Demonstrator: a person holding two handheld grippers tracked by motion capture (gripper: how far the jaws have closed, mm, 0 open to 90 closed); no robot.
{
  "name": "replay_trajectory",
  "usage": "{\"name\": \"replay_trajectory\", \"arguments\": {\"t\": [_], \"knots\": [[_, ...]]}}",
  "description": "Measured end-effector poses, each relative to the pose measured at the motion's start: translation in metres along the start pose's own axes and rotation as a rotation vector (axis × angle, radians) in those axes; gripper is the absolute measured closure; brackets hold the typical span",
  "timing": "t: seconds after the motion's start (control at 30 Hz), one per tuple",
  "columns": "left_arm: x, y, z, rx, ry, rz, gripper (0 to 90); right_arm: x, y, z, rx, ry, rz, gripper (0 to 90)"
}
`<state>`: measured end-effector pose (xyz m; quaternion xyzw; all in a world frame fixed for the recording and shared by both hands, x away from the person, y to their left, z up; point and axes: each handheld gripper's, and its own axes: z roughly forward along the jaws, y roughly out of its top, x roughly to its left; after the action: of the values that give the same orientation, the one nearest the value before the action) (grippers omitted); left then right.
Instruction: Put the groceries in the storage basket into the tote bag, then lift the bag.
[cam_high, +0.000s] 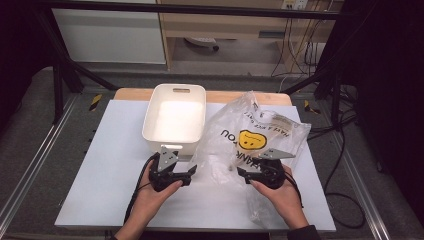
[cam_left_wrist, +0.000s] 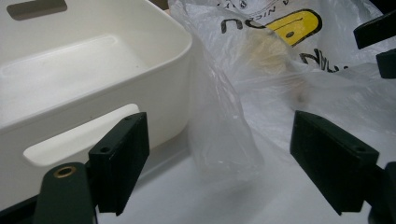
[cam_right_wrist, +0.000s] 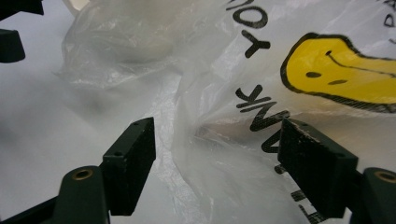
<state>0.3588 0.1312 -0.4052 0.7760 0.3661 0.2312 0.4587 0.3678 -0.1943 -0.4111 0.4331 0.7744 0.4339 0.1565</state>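
Note:
A clear plastic bag (cam_high: 252, 135) printed with a yellow smiley face (cam_high: 251, 140) and black letters lies crumpled on the white tabletop, right of centre. A pale tan item (cam_left_wrist: 268, 49) shows dimly through the plastic. My left gripper (cam_high: 192, 172) sits at the bag's near left corner with its jaws open; a loose fold of the bag (cam_left_wrist: 224, 140) stands between them, untouched by the pads. My right gripper (cam_high: 241, 173) faces it from the right, open, with bag film (cam_right_wrist: 224, 163) lying in the gap and neither pad pressing on it.
A white rectangular tub (cam_high: 175, 117) with cut-out handles stands empty just left of the bag, close behind the left gripper. The white table sheet (cam_high: 100, 165) extends left and toward me. Black frame bars and cables (cam_high: 345, 150) run along the right side.

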Motion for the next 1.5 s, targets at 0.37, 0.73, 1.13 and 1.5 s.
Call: {"name": "replay_trajectory", "arguments": {"t": [0.37,0.73,1.13,1.5], "knots": [[-0.003,0.002,0.002,-0.001,0.0,0.0,19.6,-0.012,-0.003,-0.026,-0.07,-0.111,0.018,11.3],[-0.013,0.014,0.014,-0.005,0.01,-0.021,19.7,-0.028,-0.022,-0.049,-0.069,-0.174,0.076,6.5],[-0.016,0.014,0.027,0.023,0.024,-0.023,21.6,-0.04,-0.039,-0.059,-0.033,-0.197,0.134,6.0],[-0.017,0.013,0.041,0.039,0.021,-0.019,40.3,-0.04,-0.041,-0.057,-0.022,-0.182,0.144,6.4]]}}
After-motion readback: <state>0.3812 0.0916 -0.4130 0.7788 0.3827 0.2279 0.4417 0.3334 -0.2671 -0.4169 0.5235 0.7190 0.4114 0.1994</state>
